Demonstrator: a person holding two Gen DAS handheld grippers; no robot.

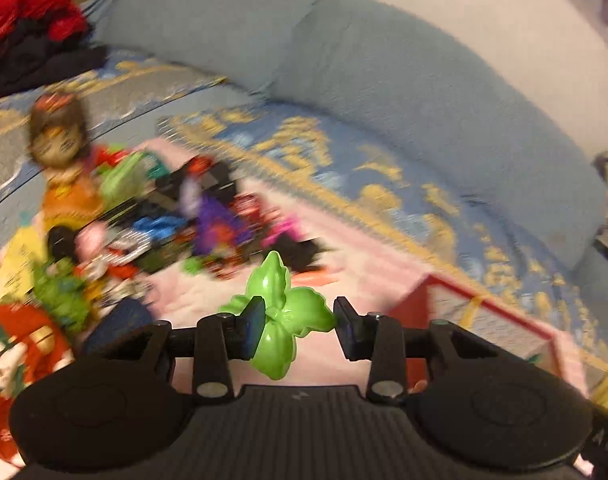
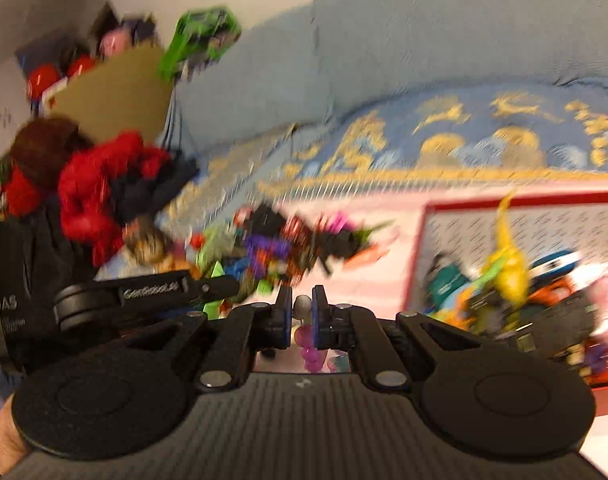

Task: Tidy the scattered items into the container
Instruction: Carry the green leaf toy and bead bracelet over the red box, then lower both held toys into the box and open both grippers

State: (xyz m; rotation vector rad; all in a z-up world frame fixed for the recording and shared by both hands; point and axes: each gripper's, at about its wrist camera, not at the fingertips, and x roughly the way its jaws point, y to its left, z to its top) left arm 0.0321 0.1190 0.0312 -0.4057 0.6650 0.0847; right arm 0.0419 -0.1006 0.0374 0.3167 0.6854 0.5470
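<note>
Left wrist view puts our left claw (image 1: 296, 322) nearest, its jaws standing apart with a green leaf-shaped toy (image 1: 280, 316) between them; the left pad seems to touch it while the right pad shows a gap, so we cannot tell whether we are gripping or letting go. If that hold is one-sided, the toy could slip and drop onto the pink mat (image 1: 208, 292) short of the red-rimmed container (image 1: 483, 304), which lies just right of us. In the right wrist view our right claw (image 2: 302, 312) is nearly clenched on a small grey-and-purple piece (image 2: 304, 308); only its tip and a dangling purple part show, and such a thin pinch could let it swing loose. Beyond, the toy pile (image 1: 176, 216) on the mat is smeared by motion blur, so single pieces are hard to name. The container already holds a yellow dinosaur (image 2: 507, 264) among others; its right side is cut off.
</note>
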